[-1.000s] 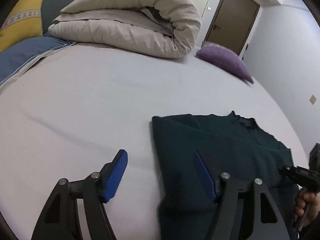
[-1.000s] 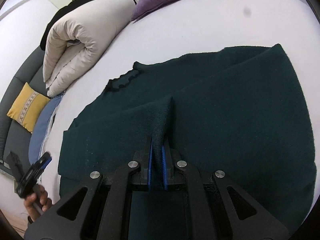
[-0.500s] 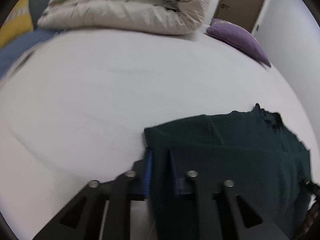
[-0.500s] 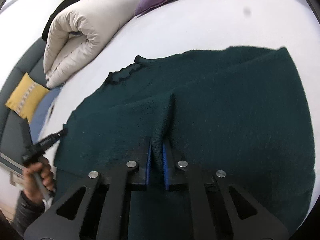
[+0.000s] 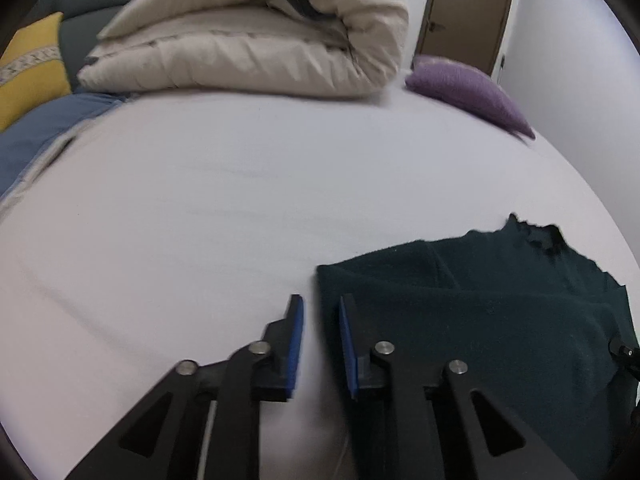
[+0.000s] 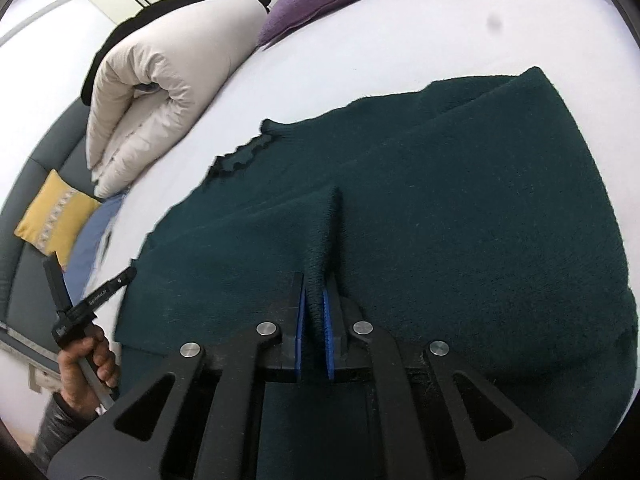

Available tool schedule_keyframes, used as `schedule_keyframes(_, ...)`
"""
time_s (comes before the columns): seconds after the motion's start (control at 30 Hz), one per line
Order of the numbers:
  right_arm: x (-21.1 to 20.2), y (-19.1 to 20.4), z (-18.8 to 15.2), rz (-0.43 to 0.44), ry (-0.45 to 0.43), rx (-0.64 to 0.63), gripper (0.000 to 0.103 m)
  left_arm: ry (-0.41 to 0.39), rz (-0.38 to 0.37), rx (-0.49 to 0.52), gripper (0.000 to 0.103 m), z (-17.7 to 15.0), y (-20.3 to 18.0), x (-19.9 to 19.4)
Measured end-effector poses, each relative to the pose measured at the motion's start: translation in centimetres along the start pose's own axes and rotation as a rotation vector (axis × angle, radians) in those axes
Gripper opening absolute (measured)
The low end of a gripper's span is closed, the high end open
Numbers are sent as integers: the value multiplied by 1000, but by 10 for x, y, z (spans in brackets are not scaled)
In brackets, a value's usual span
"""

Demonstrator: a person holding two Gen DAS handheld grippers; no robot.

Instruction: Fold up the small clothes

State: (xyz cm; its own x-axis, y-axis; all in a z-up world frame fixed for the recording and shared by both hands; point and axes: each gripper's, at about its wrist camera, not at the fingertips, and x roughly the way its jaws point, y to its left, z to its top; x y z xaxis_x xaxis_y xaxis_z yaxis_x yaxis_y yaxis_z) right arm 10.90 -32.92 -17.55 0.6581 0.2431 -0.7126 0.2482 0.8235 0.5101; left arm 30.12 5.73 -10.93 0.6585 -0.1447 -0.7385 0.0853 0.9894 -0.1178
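Observation:
A dark green sweater [image 6: 460, 216] lies partly folded on the white bed [image 5: 224, 208]; it also shows in the left wrist view [image 5: 500, 320]. My right gripper [image 6: 314, 292] is shut on a pinched ridge of the sweater's fabric near its middle. My left gripper [image 5: 320, 308] straddles the sweater's left edge with a narrow gap between the blue pads; the fabric edge lies in that gap. In the right wrist view the left gripper [image 6: 108, 284] sits at the sweater's left edge, held by a hand.
A rolled beige duvet [image 5: 256, 40] lies at the head of the bed, with a purple cushion [image 5: 468, 88] to its right. A yellow pillow [image 5: 28, 68] and blue cloth [image 5: 44, 136] are at the left. A brown door [image 5: 468, 12] is behind.
My left gripper closed from wide open onto the sweater's left edge, then its jaws parted slightly. My right gripper stayed shut on the fabric ridge.

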Motion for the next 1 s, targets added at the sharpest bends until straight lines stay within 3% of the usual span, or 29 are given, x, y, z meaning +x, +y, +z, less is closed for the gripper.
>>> schedule_keyframes(0.13,-9,1,3,18,-7,33,14,-50,-2,101,22,-9,-24,-31)
schedule_keyframes(0.2,-11,3,7,14,-1,47,38,-31,14,151,25,-15,-37,-29)
schedule_keyframes(0.23,-12,5,9,14,-3,49,42,-6,30,174,25,-19,-42,-22)
schedule_keyframes(0.33,-4,17,14,-12,15,-18,39,72,58,183,26,-30,-45,5)
schedule_keyframes(0.37,5,22,14,-60,50,-70,19,61,64,184,26,-32,-45,5)
schedule_keyframes(0.4,11,24,15,-107,62,-95,8,59,75,197,26,-31,-47,5)
schedule_keyframes(0.47,11,22,17,-108,58,-92,6,58,80,205,26,-30,-48,4)
schedule_keyframes(0.63,-13,37,12,-130,-25,-131,6,48,61,189,27,-31,-44,4)
schedule_keyframes(0.73,-3,23,7,-135,14,-90,6,38,63,204,27,-35,-43,8)
schedule_keyframes(0.87,-5,-7,5,3,-3,-8,5,40,77,235,27,-35,-47,6)
schedule_keyframes(0.93,-15,-14,7,22,0,46,10,43,70,223,29,-35,-44,-3)
schedule_keyframes(1.0,-33,-15,7,-23,-38,62,27,49,59,197,30,-39,-39,-17)
